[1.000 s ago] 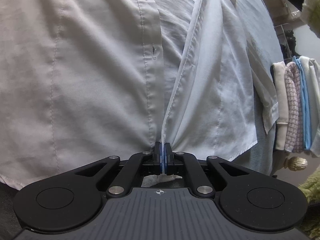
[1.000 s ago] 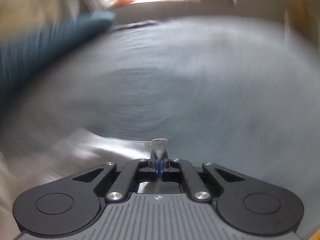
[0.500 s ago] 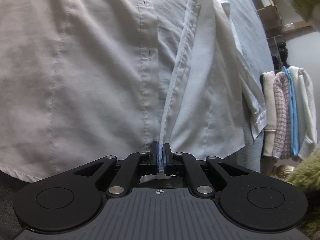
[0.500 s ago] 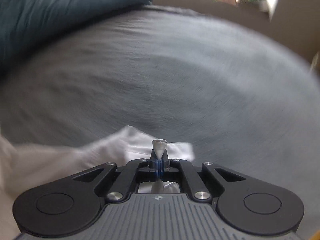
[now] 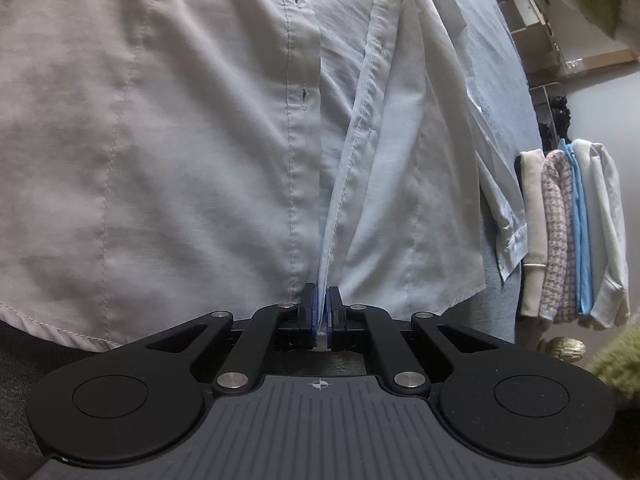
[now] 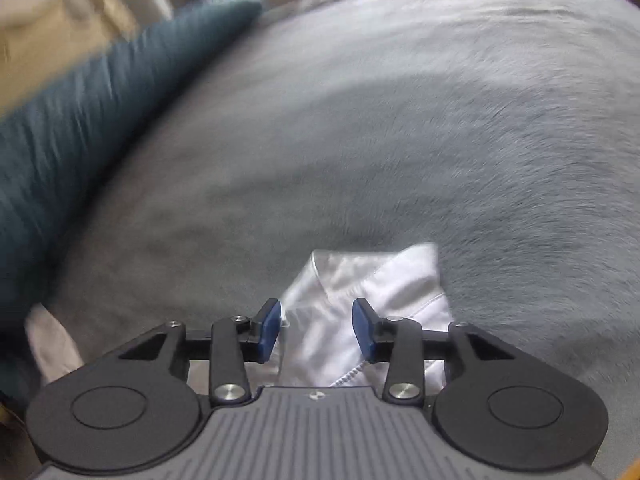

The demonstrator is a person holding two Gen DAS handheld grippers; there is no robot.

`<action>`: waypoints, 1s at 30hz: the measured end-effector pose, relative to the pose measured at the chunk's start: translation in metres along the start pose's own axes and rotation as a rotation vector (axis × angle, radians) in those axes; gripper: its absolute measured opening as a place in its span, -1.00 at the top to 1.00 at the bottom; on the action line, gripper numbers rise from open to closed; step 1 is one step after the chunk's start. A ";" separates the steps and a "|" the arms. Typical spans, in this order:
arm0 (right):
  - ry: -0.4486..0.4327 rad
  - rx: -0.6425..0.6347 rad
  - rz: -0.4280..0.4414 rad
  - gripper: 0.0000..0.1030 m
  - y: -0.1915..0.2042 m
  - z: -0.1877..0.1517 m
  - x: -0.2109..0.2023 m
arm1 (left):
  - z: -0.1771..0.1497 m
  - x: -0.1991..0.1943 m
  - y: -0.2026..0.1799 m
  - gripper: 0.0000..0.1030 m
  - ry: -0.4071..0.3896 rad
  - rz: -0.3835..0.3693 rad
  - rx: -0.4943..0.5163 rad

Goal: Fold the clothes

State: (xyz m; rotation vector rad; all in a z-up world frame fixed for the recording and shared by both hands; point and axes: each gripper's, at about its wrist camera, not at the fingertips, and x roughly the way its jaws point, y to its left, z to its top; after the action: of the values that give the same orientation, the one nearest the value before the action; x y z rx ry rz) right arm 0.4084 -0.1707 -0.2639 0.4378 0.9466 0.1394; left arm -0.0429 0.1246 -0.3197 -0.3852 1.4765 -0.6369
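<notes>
A pale white button-up shirt [image 5: 192, 152] lies spread on a grey plush bed cover [image 5: 496, 112], its front placket running up the middle of the left wrist view. My left gripper [image 5: 323, 300] is shut on the shirt's front edge at the hem. In the right wrist view, a white corner of the shirt [image 6: 372, 292] lies on the bed cover [image 6: 400, 140]. My right gripper [image 6: 316, 316] is opening, its blue pads apart on either side of that corner and not pressing it.
A stack of folded clothes [image 5: 572, 232], cream, pink check, blue and white, sits at the right in the left wrist view. Shelving [image 5: 532, 28] stands beyond the bed. A dark teal pillow [image 6: 100, 112] lies at the upper left in the right wrist view.
My right gripper let go of the white shirt corner it was pinching, and its jaws now stand apart. It also swung across the bed cover. My left gripper kept its grip.
</notes>
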 end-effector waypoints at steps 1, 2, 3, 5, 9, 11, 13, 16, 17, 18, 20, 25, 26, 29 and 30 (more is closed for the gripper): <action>-0.028 0.022 0.023 0.18 -0.005 0.001 -0.015 | 0.000 0.000 0.000 0.94 -0.001 0.001 0.005; -0.056 0.037 0.043 0.18 -0.009 0.001 -0.034 | 0.000 0.000 0.000 0.94 -0.003 0.002 0.015; -0.076 0.048 0.067 0.18 -0.013 0.000 -0.053 | 0.000 0.000 0.000 0.94 -0.005 0.003 0.025; -0.109 0.059 0.121 0.18 -0.022 -0.007 -0.101 | 0.001 0.000 0.000 0.94 -0.008 0.002 0.035; -0.145 0.032 0.176 0.18 -0.033 -0.047 -0.199 | 0.003 -0.001 0.002 0.94 -0.009 -0.002 0.048; -0.112 -0.008 0.225 0.18 -0.037 -0.080 -0.242 | 0.004 -0.001 0.003 0.94 -0.008 -0.002 0.056; -0.045 -0.051 0.284 0.18 -0.040 -0.116 -0.278 | 0.005 -0.002 0.003 0.94 -0.007 -0.002 0.065; 0.158 -0.128 0.271 0.18 -0.039 -0.190 -0.309 | 0.007 -0.004 0.001 0.94 -0.001 0.016 0.079; 0.245 -0.151 0.260 0.18 -0.039 -0.217 -0.316 | 0.007 -0.005 -0.002 0.93 -0.002 0.024 0.086; 0.325 -0.154 0.229 0.18 -0.041 -0.243 -0.317 | 0.008 -0.006 -0.004 0.89 -0.004 0.033 0.096; 0.468 -0.174 0.131 0.17 -0.044 -0.298 -0.318 | 0.008 -0.012 -0.011 0.72 -0.020 0.059 0.130; 0.576 -0.485 -0.124 0.24 -0.021 -0.400 -0.314 | 0.001 -0.031 -0.025 0.43 -0.055 0.188 0.202; 0.550 -0.521 -0.150 0.24 -0.015 -0.412 -0.317 | -0.001 -0.036 -0.029 0.43 -0.066 0.217 0.217; 0.464 -0.520 -0.168 0.24 -0.007 -0.426 -0.325 | -0.007 -0.041 -0.050 0.43 -0.104 0.267 0.303; 0.439 -0.505 -0.170 0.24 -0.007 -0.427 -0.327 | -0.009 -0.035 -0.060 0.43 -0.103 0.290 0.361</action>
State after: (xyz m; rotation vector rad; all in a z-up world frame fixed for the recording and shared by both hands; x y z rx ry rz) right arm -0.1284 -0.1476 -0.2358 -0.1502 1.3254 0.3193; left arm -0.0608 0.1005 -0.2560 0.0747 1.2566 -0.6242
